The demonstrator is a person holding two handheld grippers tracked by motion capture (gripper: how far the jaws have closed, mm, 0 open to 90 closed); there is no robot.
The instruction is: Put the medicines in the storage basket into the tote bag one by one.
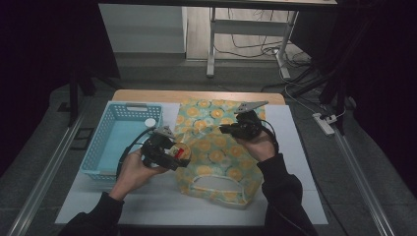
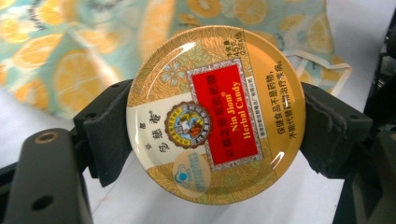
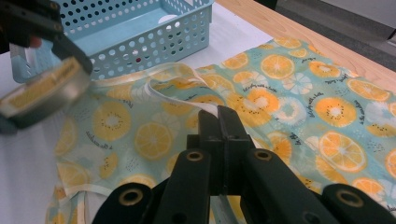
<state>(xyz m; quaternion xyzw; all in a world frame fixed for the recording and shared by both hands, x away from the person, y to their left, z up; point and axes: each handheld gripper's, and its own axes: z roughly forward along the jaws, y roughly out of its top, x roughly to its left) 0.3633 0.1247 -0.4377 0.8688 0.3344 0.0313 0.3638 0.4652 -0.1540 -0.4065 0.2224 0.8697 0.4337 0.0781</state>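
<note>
Fingers of the left gripper (image 2: 215, 135) clamp a candy tin (image 2: 215, 114); right gripper (image 3: 220, 116) fingers pinch the bag's white strap (image 3: 187, 103).

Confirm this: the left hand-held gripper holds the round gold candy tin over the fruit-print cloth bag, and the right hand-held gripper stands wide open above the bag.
Wrong on the right hand-held gripper: the right gripper view shows its jaws shut, pinching the bag's white edge. The rest holds: the left hand-held gripper holds the round gold candy tin at the fruit-print cloth bag.
</note>
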